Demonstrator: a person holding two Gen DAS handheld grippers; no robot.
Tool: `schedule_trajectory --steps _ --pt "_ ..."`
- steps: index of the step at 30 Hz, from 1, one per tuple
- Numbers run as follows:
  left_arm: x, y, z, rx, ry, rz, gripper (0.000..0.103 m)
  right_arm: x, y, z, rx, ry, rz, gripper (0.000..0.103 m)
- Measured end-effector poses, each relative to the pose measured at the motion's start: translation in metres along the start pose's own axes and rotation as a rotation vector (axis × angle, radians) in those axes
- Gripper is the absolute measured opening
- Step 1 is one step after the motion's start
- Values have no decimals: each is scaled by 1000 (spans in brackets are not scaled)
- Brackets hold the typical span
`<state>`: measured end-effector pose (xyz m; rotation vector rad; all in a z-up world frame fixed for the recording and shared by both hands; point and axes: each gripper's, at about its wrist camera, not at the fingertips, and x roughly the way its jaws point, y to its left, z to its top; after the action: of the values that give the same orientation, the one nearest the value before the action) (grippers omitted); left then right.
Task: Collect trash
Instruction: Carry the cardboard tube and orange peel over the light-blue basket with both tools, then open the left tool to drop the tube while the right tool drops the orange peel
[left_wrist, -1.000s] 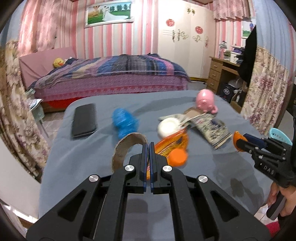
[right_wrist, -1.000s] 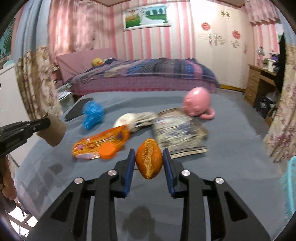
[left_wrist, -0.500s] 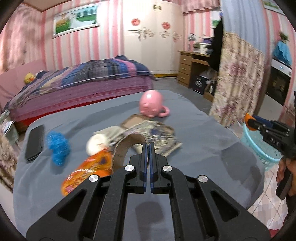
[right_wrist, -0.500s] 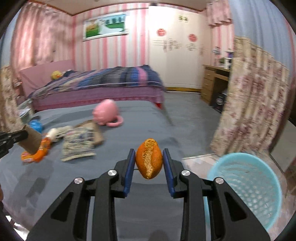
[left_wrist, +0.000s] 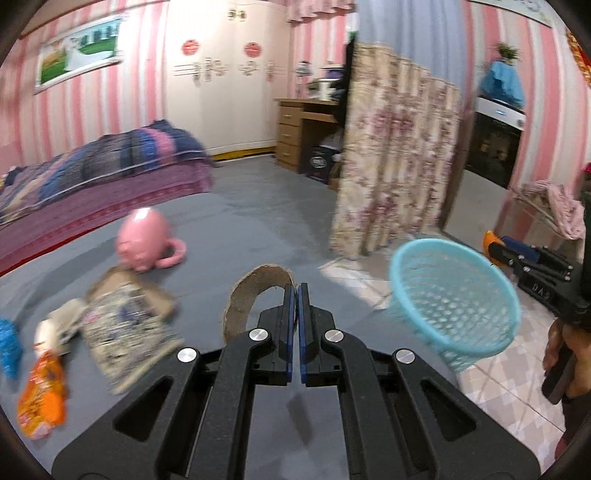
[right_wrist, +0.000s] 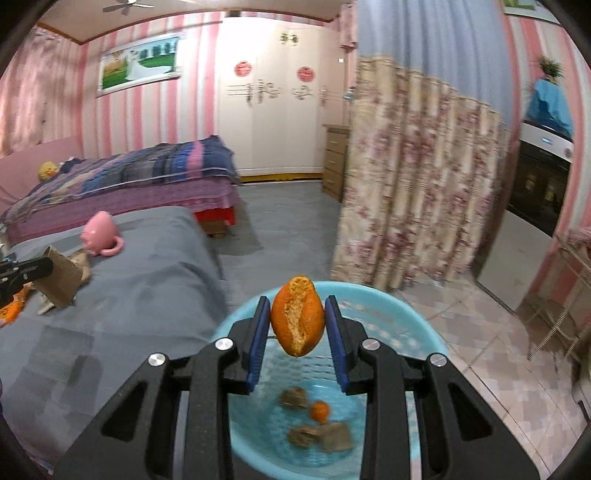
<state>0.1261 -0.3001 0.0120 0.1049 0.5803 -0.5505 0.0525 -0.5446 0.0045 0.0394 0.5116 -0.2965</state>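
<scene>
Now the orange peel (right_wrist: 297, 316) sits clamped in the right gripper (right_wrist: 297, 325) above the basket (right_wrist: 399, 314).

- Soft, even indoor light, without strong glare.
- Motion blur smears the wrappers (left_wrist: 42, 391) and the blue basket (left_wrist: 454, 295).
- The fisheye bends walls; corners are dark.
- Faint shadows lie on the grey surface (right_wrist: 122, 306).

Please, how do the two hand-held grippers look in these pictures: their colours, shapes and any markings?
Both are alike. The left gripper and right gripper have matte black angular link arms with triangular cut-outs, round silver bolt heads and flat blue finger pads. Seen from the left camera, the right gripper's black body carries small white characters.
</scene>
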Motion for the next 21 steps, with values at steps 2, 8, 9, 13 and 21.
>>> schedule_trajectory --steps 2,8,9,13,21 --pt "11 -17 3 10 6 -42 0 -2 -17 -4 21 3 -26 31" --pt "39 -69 7 68 23 -114 0 -2 -64 -24 92 17 -85 31" --pt "43 -79 9 74 23 -126 0 -1 -69 -26 98 18 -88 31" --pt "55 -111 14 101 17 -165 1 4 -87 -36 135 29 -97 31" --pt "83 -160 19 165 43 -213 0 12 -97 -42 157 25 -88 31"
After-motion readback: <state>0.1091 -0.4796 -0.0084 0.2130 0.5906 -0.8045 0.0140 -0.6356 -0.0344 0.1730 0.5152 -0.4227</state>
